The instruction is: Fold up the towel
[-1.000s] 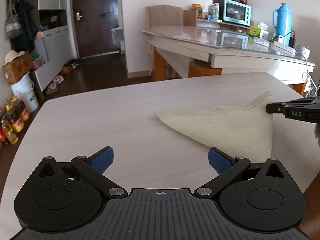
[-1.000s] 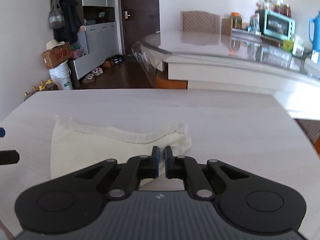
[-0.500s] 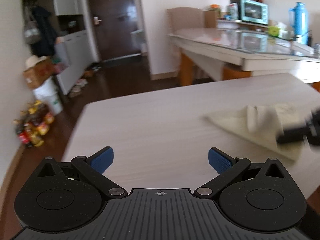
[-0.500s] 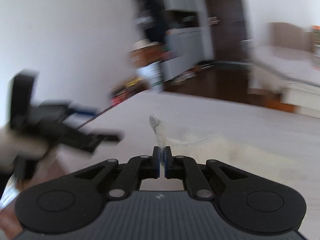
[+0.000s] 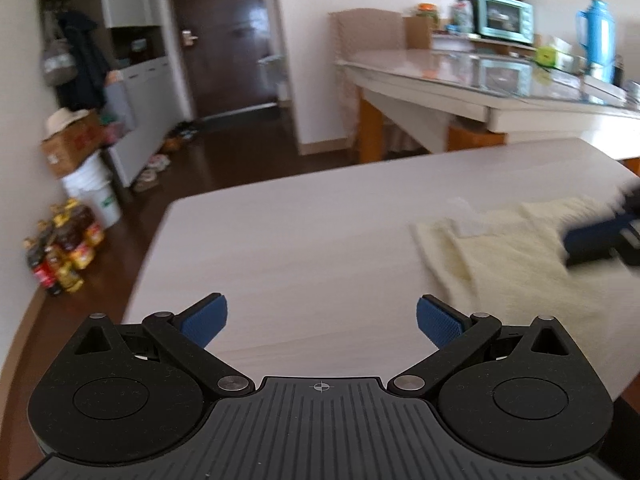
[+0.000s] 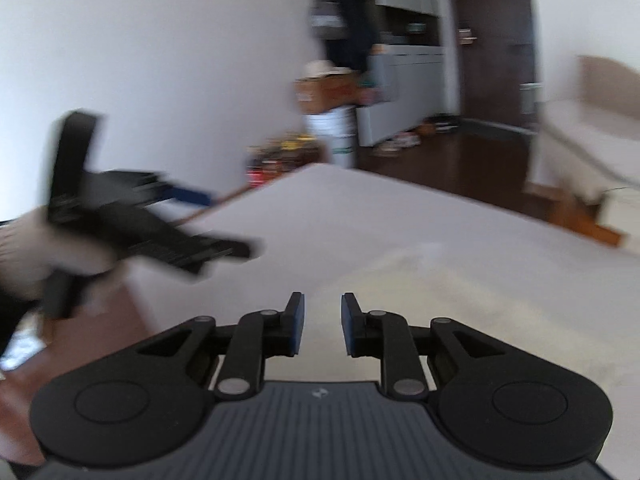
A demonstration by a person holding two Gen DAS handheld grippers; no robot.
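The towel (image 5: 516,264) lies on the pale wood-grain worktop (image 5: 304,240), toward its right side as the left wrist camera sees it. It is cream-coloured with a fuzzy nap, and it lies flat in layers: a narrower strip of a lower layer shows along its left edge, with an upper layer set back from that edge. Its far edge looks ragged or fringed, though blur softens the detail. In the right wrist view the towel (image 6: 460,292) is only a pale, smeared patch ahead and to the right of the fingers.

The left hand-held gripper (image 5: 322,318) hovers over bare worktop to the left of the towel, its blue-padded fingers spread wide apart with nothing between them. Its right pad sits near the towel's near-left corner; whether it touches cannot be told.

The right hand-held gripper (image 6: 322,324) has its fingers parted by a modest gap, nothing clamped in it. Seen from the left wrist camera, it is a dark blurred shape with a blue pad over the towel's right part (image 5: 600,236).

A gloved hand (image 6: 36,256) holds the left tool at the edge of the right wrist view.
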